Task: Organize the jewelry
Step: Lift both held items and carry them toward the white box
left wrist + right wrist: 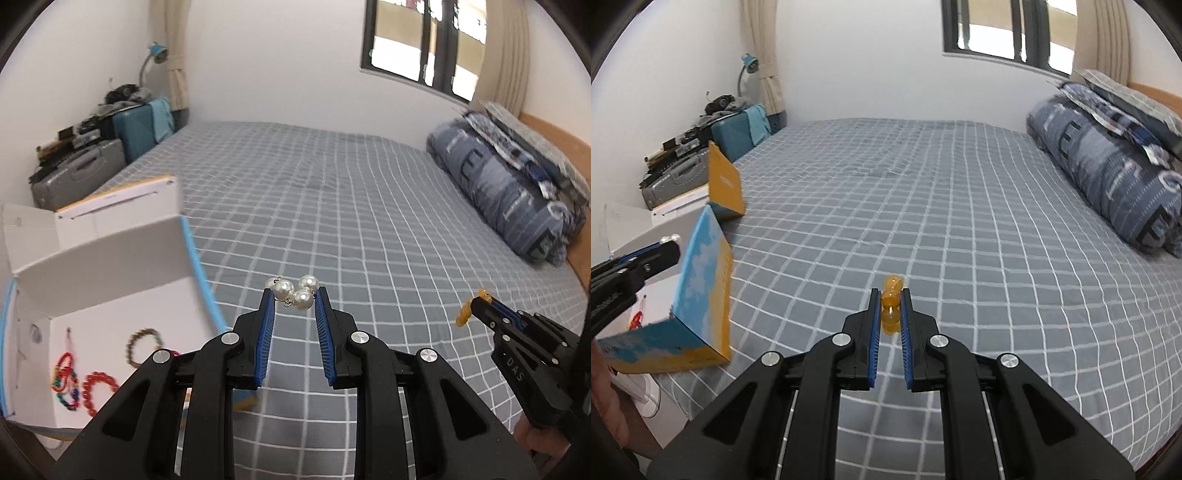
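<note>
My left gripper (pixel 294 295) is shut on a white pearl bracelet (pixel 295 290), held above the grey checked bed (pixel 332 206). My right gripper (pixel 891 295) is shut on an amber bead bracelet (pixel 891 308), also above the bed; it shows in the left wrist view (pixel 480 304) at the right with the amber beads (pixel 466 314) hanging from its tips. An open white box (pixel 122 266) with a blue and yellow outside (pixel 701 280) stands at the left edge of the bed. Inside lie a red bead bracelet (pixel 98 391), a multicoloured one (pixel 66 384) and a brown-green one (pixel 142 345).
A folded blue quilt and pillows (pixel 509 188) lie along the right side by the headboard. Suitcases and clutter (pixel 92 155) stand against the left wall. The box's raised flaps (pixel 726 184) stick up beside the left gripper (pixel 635 269).
</note>
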